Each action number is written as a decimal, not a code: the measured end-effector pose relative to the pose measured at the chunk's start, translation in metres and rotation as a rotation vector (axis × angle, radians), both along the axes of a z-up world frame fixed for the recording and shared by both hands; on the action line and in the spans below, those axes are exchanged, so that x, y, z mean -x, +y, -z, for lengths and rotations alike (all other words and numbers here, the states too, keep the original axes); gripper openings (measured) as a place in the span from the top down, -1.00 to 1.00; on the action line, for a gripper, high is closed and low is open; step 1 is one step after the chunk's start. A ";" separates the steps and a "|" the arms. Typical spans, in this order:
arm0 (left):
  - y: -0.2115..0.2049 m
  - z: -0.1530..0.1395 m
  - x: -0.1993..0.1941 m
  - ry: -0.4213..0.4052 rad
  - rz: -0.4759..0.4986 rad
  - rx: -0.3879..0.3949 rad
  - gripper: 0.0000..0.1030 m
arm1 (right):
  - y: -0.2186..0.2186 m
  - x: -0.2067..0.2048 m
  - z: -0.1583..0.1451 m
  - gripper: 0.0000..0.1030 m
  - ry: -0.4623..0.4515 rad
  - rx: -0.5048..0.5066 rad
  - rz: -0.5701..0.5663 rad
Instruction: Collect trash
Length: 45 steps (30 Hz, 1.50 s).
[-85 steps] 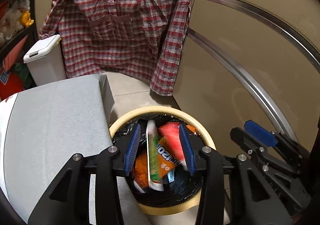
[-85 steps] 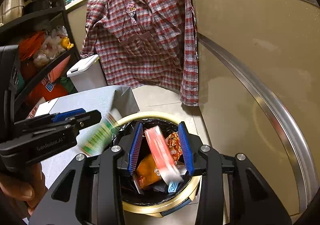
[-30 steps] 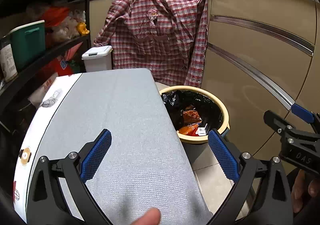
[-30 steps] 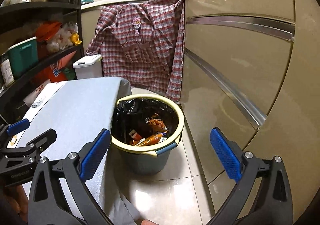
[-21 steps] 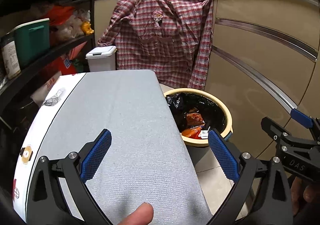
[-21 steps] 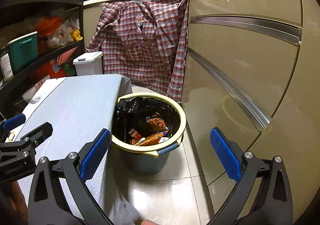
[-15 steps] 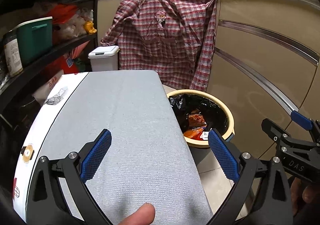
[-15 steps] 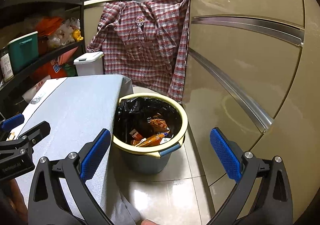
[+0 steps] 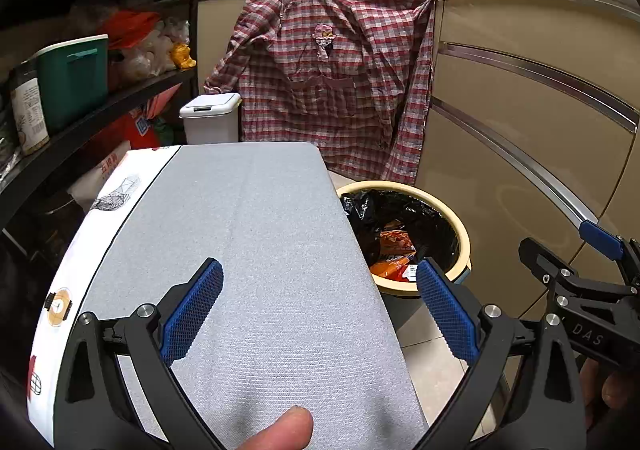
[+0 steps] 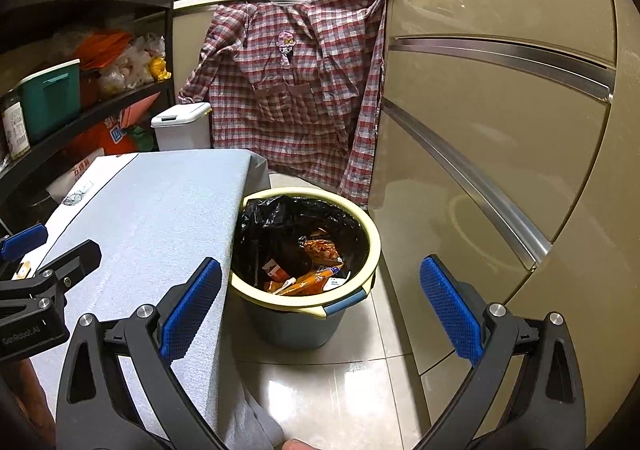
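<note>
Both grippers, left [image 9: 318, 308] and right [image 10: 318, 308], are back from the bin [image 10: 306, 308], jaws apart, empty; desk [image 9: 240, 250] bare, collecting looks finished.

The left gripper [image 9: 320, 310] is matte black, with two angular arms pierced by triangular cut-outs and fixed with round silver screws. Each finger ends in a blue pad [image 9: 192, 308] with a fine diamond-grid texture. The right gripper [image 10: 318, 310] has the same build: black frame, silver screws, blue textured pads [image 10: 448, 310]. Seen from the side, its body carries pale lettering "DAS", while the left one reads "GenRobot.AI". A bare fingertip [image 9: 280, 430] shows at the lower edge.
</note>
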<state>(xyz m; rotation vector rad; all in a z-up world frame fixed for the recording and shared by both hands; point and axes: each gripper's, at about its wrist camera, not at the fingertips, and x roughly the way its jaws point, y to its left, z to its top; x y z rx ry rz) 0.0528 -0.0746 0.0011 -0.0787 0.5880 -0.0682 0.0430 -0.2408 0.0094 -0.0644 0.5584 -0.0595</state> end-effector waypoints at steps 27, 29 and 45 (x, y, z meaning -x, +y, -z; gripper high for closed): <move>0.004 0.001 0.003 0.004 0.003 -0.002 -0.83 | 0.001 0.001 -0.001 -0.90 -0.002 0.001 0.000; 0.004 0.002 0.004 0.005 0.001 -0.002 -0.83 | 0.002 0.001 -0.001 -0.90 -0.002 0.002 0.000; 0.004 0.001 0.004 -0.003 -0.003 -0.010 -0.83 | 0.001 0.000 -0.002 -0.90 -0.003 0.001 0.000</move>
